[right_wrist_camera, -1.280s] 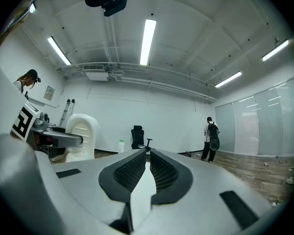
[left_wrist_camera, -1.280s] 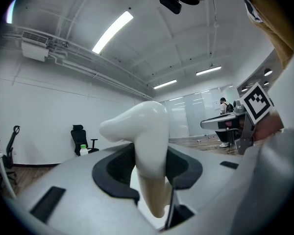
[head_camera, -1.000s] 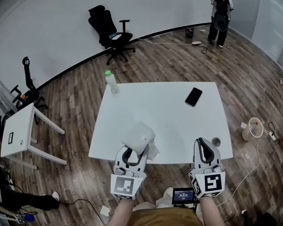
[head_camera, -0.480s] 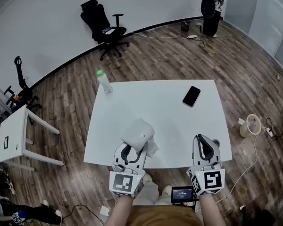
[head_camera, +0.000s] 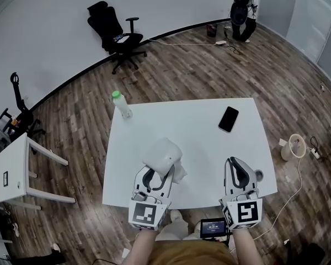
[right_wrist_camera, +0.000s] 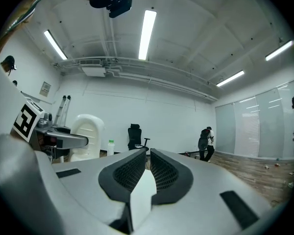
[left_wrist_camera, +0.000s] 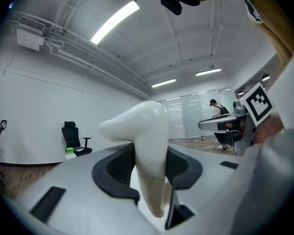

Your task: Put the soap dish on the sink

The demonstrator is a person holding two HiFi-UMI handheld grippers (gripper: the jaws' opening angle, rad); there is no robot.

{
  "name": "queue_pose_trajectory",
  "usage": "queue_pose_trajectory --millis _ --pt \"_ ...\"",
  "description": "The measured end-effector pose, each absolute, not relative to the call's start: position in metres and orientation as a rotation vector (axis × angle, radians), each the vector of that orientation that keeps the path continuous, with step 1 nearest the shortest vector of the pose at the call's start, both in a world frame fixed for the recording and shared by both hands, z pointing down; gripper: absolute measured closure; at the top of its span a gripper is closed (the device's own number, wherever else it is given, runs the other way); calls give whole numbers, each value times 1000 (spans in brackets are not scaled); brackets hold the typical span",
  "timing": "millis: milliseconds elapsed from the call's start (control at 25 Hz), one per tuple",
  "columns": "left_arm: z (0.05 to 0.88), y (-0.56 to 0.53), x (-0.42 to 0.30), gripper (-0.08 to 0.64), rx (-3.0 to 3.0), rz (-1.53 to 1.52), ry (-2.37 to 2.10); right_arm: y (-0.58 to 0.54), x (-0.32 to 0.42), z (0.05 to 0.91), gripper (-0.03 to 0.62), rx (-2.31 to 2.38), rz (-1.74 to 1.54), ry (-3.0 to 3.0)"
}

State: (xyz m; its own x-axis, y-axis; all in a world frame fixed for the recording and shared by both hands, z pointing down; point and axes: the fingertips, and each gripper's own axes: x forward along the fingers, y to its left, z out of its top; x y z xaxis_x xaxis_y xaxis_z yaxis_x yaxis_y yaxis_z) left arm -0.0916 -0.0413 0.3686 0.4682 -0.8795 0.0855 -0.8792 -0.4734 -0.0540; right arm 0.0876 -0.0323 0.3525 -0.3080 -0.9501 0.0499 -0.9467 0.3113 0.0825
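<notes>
A white soap dish point(head_camera: 163, 154) is held up on edge over the front of the white table point(head_camera: 198, 131), with my left gripper point(head_camera: 159, 173) shut on its lower part. In the left gripper view the dish point(left_wrist_camera: 147, 141) stands clamped between the dark pads point(left_wrist_camera: 115, 166), rim upward. My right gripper point(head_camera: 237, 164) hovers level over the table's front right part, shut with nothing in it; its ribbed pads point(right_wrist_camera: 132, 173) meet. From the right gripper view the dish point(right_wrist_camera: 87, 136) shows off to the left. No sink is in view.
On the table lie a black phone point(head_camera: 228, 118), a green-capped bottle point(head_camera: 121, 105) at the far left corner, a white paper point(head_camera: 180, 173) under the dish and a small round object point(head_camera: 257, 174) by the right edge. A bin point(head_camera: 292, 147), an office chair point(head_camera: 113, 35), a side table point(head_camera: 16, 167) and a person point(head_camera: 241, 7) stand around.
Both grippers have moved forward from the table's front edge to over its top. The soap dish has stayed in the left gripper, and the right jaws have stayed shut.
</notes>
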Motion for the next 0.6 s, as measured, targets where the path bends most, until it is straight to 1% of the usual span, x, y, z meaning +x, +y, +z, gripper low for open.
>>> queue_pose_trajectory --millis 320,480,600 --pt "381 -66 -118 413 -2720 -180 1602 -51 62 360 580 1791 -59 -2444" --pt "386 -79 -119 413 -2725 -226 1587 -58 58 366 580 1779 -40 -2436" --pt "389 -89 -112 413 -2746 -206 1579 -68 61 367 580 1771 -31 -2443"
